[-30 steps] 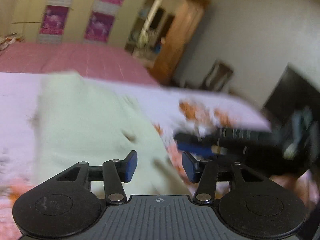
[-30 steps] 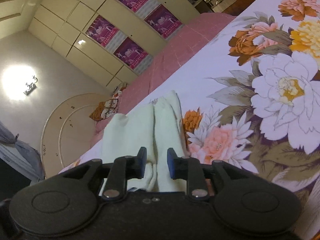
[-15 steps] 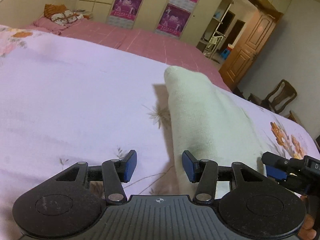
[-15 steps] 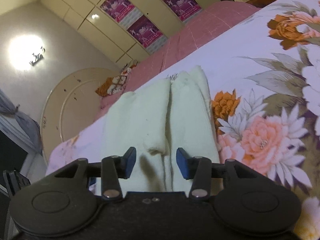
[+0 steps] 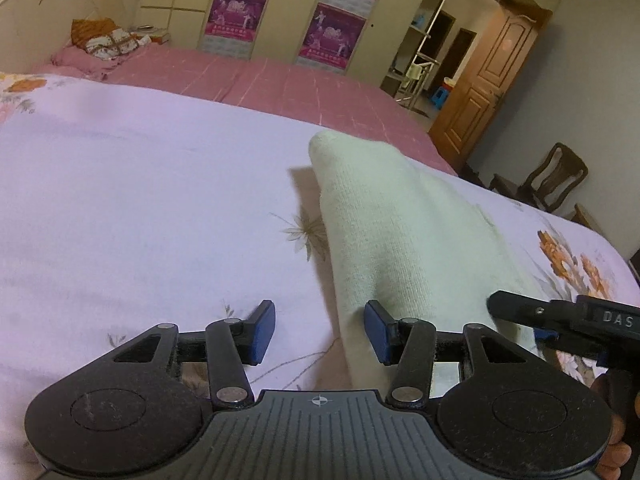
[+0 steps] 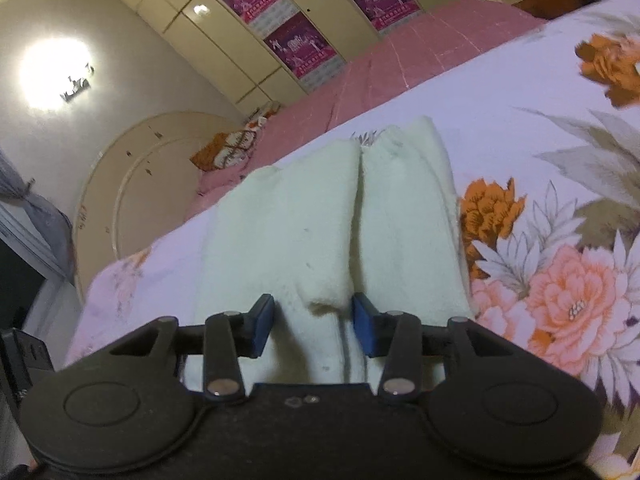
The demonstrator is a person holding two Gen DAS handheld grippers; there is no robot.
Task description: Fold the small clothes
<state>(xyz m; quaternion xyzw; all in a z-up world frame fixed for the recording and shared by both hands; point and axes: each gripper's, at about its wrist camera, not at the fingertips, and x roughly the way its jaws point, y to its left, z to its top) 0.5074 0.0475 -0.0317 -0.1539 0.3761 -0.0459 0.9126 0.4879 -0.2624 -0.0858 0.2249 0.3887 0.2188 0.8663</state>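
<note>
A pale green knit garment (image 5: 404,240) lies on the floral bedsheet (image 5: 140,200), its two side flaps folded in to meet along the middle (image 6: 360,208). My left gripper (image 5: 320,332) stands open low over the sheet at the garment's left edge, its right pad just over the cloth. My right gripper (image 6: 314,324) hovers at the garment's near end. Its jaws are closing, with the end of the left flap (image 6: 326,300) between the pads but not pinched. The right gripper (image 5: 560,320) also shows at the right of the left wrist view.
A pink bedspread (image 5: 260,80) covers the far half of the bed, with a pillow (image 5: 108,40) by the headboard. Wardrobe doors with posters (image 5: 328,36), a wooden door (image 5: 488,84) and a chair (image 5: 556,176) stand beyond the bed.
My left gripper swung from over the garment to its left edge and sank. My right gripper's jaws widened off the cloth, then narrowed slightly, and it moved in over the near end.
</note>
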